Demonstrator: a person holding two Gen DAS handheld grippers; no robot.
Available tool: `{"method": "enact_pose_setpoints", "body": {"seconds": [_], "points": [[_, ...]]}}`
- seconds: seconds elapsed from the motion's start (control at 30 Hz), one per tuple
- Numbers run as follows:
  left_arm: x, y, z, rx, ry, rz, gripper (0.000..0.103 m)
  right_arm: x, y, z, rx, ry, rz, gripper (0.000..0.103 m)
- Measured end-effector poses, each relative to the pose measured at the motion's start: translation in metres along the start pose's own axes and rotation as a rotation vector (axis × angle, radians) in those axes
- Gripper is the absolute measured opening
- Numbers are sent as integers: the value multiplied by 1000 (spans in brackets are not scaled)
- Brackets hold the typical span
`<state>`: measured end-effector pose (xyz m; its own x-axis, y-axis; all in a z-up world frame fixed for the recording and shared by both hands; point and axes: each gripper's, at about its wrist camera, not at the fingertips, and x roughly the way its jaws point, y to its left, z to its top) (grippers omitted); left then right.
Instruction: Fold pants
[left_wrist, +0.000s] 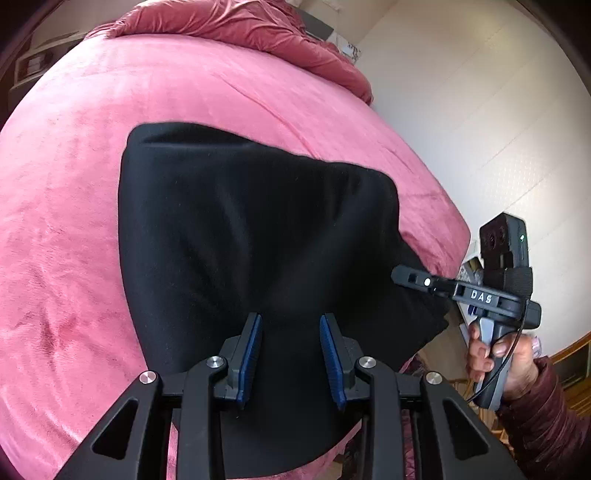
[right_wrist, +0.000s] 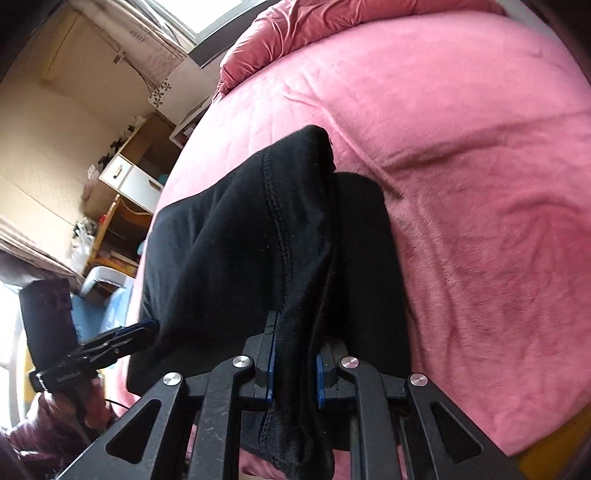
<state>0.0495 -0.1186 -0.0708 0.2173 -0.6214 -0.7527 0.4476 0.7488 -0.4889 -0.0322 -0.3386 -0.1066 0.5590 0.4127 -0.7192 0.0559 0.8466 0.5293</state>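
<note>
Fingers (right_wrist: 273, 354) clamped on black pants (right_wrist: 229, 251), pink blanket (right_wrist: 480, 184) beneath.

Black two-finger left gripper (left_wrist: 291, 354) with blue ribbed pads (left_wrist: 252, 354), silver round screws (left_wrist: 217, 362) on the linkage, right gripper (left_wrist: 400, 275) lettered DAS (white letters), grey handle (left_wrist: 489, 373), thin black cable (left_wrist: 519, 354), quilted maroon sleeve (left_wrist: 546, 417)
</note>
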Motion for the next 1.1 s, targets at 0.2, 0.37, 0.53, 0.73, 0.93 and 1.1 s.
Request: {"method": "enact_pose_setpoints", "body": {"seconds": [0.2, 0.37, 0.53, 0.73, 0.93, 1.1], "points": [[0, 1, 5, -7, 8, -5, 33, -17, -16, -4, 73, -15, 43, 30], [-9, 9, 0, -47, -15, -36, 33, -66, -17, -19, 108, -49, 85, 34], [-29, 5, -7, -1, -44, -23, 33, -80, 1, -43, 163, 5, 167, 34], [-37, -3, -10, 53, -64, -8, 33, -51, -8, -62, 318, 51, 185, 34], [-44, 2, -14, 31, -82, -13, 33, -41, -8, -56, 360, -14, 109, 8], [-52, 7, -13, 5, -105, -43, 33, -63, 16, -56, 236, -39, 63, 8]]}}
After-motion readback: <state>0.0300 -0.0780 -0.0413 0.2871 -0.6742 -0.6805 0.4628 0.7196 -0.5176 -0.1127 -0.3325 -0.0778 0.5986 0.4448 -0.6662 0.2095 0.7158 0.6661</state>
